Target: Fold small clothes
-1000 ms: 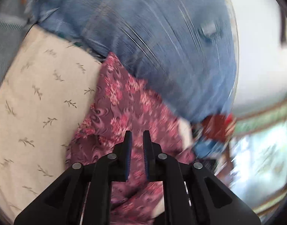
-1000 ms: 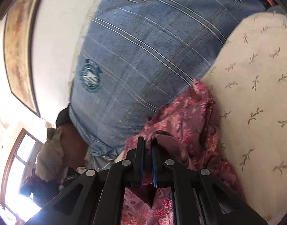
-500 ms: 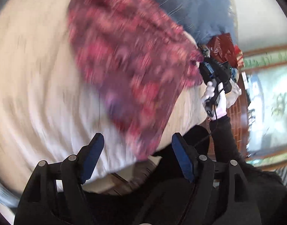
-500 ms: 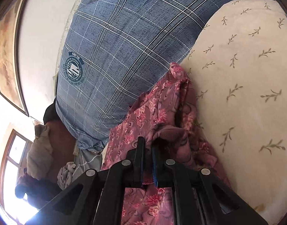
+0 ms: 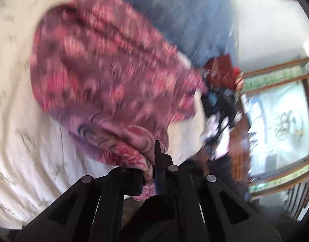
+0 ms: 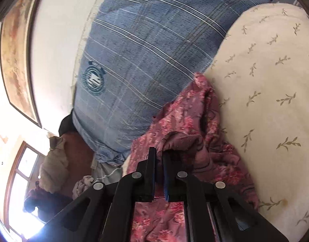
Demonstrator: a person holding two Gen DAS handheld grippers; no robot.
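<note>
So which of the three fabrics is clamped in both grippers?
The pink floral garment: both the left gripper and right gripper pinch it. The blue plaid pillow and cream leaf-print sheet lie ungripped.

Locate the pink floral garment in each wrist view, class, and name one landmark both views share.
Left wrist: pink floral garment fills the centre, blurred.
Right wrist: garment lies lower centre, between pillow and sheet.
Shared landmark: blue plaid pillow.
</note>
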